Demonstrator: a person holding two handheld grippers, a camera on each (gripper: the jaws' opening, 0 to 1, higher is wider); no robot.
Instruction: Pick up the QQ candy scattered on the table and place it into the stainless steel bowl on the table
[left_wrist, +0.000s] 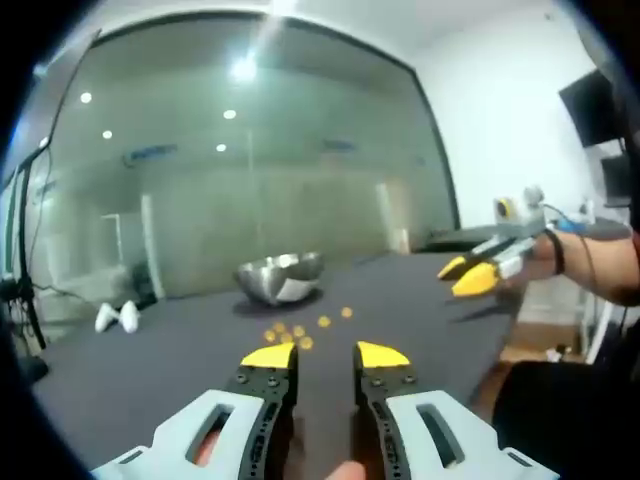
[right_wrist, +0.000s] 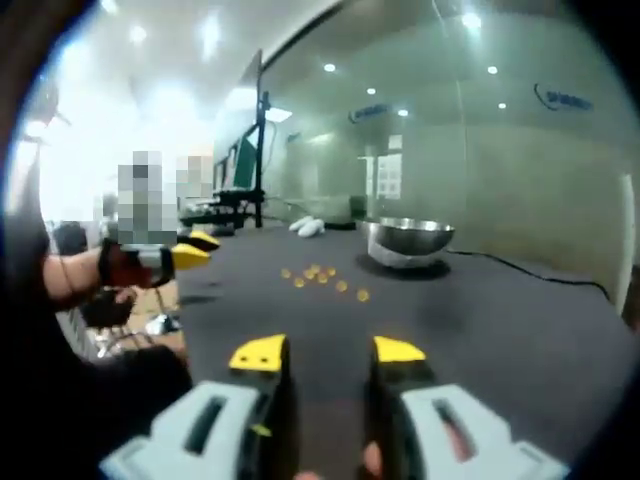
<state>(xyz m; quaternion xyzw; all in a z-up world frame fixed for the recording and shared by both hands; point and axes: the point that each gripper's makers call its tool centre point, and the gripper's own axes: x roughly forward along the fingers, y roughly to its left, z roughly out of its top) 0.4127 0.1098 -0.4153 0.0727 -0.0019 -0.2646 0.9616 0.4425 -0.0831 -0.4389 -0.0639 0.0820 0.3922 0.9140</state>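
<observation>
Dark grey tabletop (left_wrist: 150, 370) spreads across the left gripper view, with two small white objects (left_wrist: 118, 318) lying together at about nine o'clock near its far edge. Toward the centre, the stainless steel bowl (left_wrist: 281, 277) sits tilted on the table, and the orange QQ candies (left_wrist: 300, 331) lie scattered just in front of it, apart from the bowl. At six o'clock the left gripper (left_wrist: 325, 355) hovers above the table with its yellow-tipped jaws apart, holding nothing. At three o'clock the right gripper (left_wrist: 470, 275) reaches in over the table edge, its tips close together, held by a person's hand. In the right gripper view, the left gripper (right_wrist: 195, 250) enters at nine o'clock, the candies (right_wrist: 322, 277) lie centre, the bowl (right_wrist: 407, 241) stands at one o'clock, and the right gripper's (right_wrist: 327, 352) jaws are parted and empty.
</observation>
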